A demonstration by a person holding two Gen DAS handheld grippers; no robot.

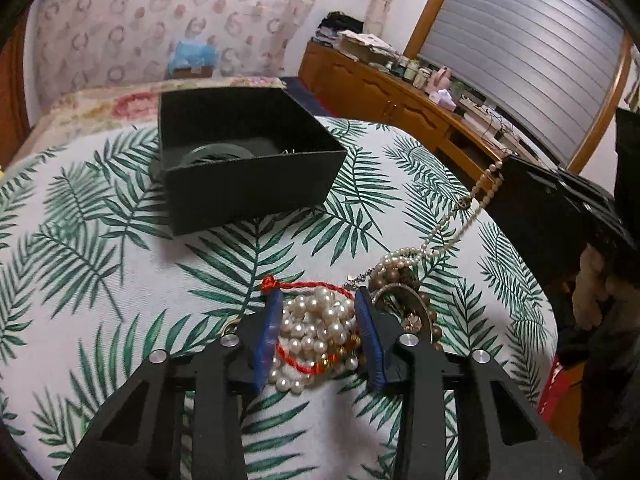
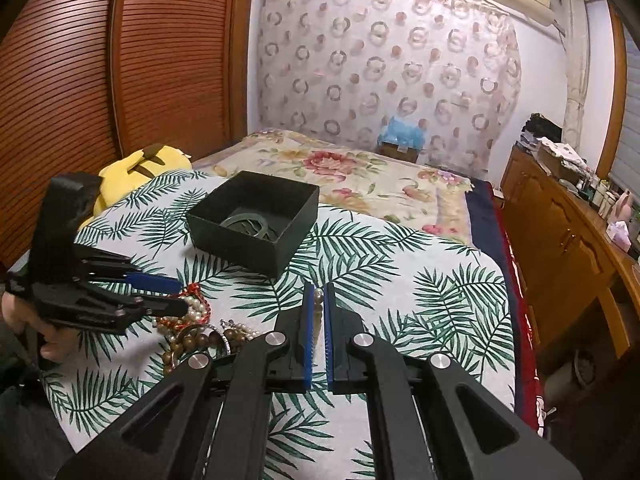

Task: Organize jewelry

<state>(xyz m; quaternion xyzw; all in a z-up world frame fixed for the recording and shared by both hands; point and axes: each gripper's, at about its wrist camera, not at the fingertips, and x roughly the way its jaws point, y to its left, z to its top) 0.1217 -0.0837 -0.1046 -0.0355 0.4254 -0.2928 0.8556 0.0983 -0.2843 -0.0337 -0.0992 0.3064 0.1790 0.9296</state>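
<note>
The left gripper (image 1: 316, 332) jaws are closing narrowly around the pearl bundle (image 1: 316, 326) lying on the leaf-print bed, tangled with a red cord (image 1: 298, 364); lifting may be dragging neighbours along. The right gripper (image 2: 319, 312), pinching a bead strand (image 2: 318, 308), risks snagging before reaching the black box (image 2: 256, 220) beyond.

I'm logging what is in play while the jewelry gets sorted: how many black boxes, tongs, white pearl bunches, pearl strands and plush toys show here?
Black box: 1
Tongs: 2, the left tongs and the right tongs
Bunch of white pearls: 1
Pearl strand: 1
Yellow plush toy: 1
Total: 6
</note>
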